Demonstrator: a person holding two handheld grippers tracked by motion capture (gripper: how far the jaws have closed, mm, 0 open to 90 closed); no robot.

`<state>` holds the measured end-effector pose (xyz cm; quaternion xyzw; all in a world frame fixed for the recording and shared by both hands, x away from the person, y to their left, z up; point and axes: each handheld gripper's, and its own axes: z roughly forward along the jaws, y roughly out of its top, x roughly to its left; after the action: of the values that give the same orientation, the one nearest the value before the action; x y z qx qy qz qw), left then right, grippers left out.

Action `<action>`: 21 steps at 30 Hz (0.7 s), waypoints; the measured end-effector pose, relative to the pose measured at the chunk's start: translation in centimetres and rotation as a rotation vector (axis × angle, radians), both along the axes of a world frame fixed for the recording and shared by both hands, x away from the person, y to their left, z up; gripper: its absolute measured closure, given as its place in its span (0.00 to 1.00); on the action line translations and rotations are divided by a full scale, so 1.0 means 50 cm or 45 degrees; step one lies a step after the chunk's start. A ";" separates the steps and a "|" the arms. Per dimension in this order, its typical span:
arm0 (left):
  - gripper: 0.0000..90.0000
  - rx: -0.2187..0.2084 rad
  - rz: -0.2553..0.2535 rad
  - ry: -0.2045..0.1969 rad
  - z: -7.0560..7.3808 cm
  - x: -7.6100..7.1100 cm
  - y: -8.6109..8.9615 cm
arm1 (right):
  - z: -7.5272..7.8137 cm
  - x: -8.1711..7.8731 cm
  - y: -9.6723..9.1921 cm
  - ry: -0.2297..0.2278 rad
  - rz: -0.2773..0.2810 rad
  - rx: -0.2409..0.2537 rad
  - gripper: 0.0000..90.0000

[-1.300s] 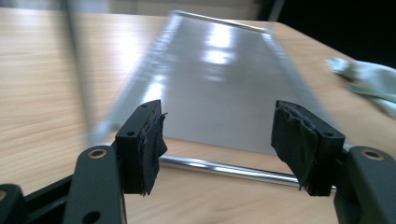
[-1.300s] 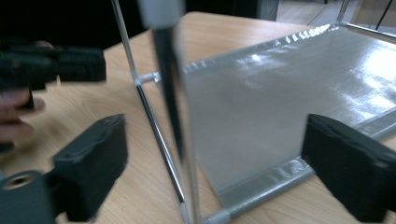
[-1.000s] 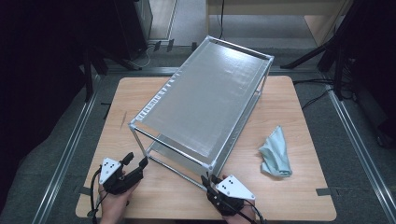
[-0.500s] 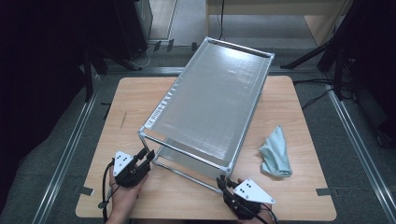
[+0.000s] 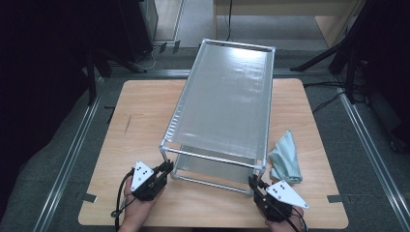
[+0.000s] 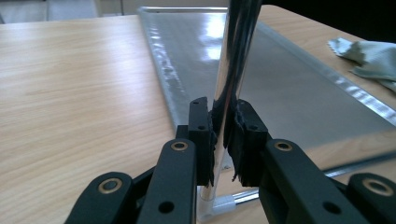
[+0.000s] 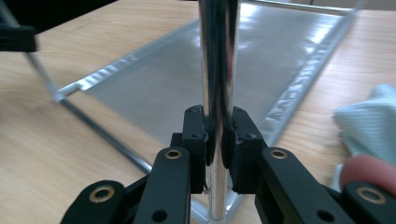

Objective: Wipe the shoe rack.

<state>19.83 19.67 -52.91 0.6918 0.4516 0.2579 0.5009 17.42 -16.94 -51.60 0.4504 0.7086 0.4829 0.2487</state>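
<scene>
On the desk (image 5: 145,111), high view: metal shelf rack (image 5: 227,106) between left hand-held gripper (image 5: 167,168) and right hand-held gripper (image 5: 253,182), cloth (image 5: 285,157) beside the right one. Left gripper view: jaws, just closing, clamp the rack's near-left post (image 6: 231,70). Right gripper view: jaws clamp the near-right post (image 7: 218,60).

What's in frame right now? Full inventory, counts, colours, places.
shelf rack: 1, silver metal frame with two grey mesh tiers, standing at the table's middle.
near posts: 2, chrome; left post and right post, each pinched by a claw.
cloth: 1, pale green, crumpled on the table beside the rack's near right corner.
table: 1, light wood, rounded corners.
rails: 2, grey metal, on the floor either side of the table.
left claw: 1, black, shut on the left post; its jaws have just been closing.
right claw: 1, black, shut on the right post.
</scene>
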 end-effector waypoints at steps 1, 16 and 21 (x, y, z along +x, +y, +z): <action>0.89 0.000 0.000 0.000 0.000 0.000 0.000 | 0.000 0.000 0.000 0.000 0.000 0.000 0.89; 0.89 -0.024 -0.065 -0.008 -0.007 -0.080 0.003 | 0.002 0.064 -0.008 0.017 -0.074 0.005 0.89; 0.90 -0.021 -0.070 -0.008 -0.008 -0.101 0.006 | 0.003 0.088 0.006 0.015 -0.079 -0.005 0.89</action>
<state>14.78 19.97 -53.29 0.6989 0.4328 0.2424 0.5151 21.81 -16.64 -51.46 0.4744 0.6967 0.4709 0.2605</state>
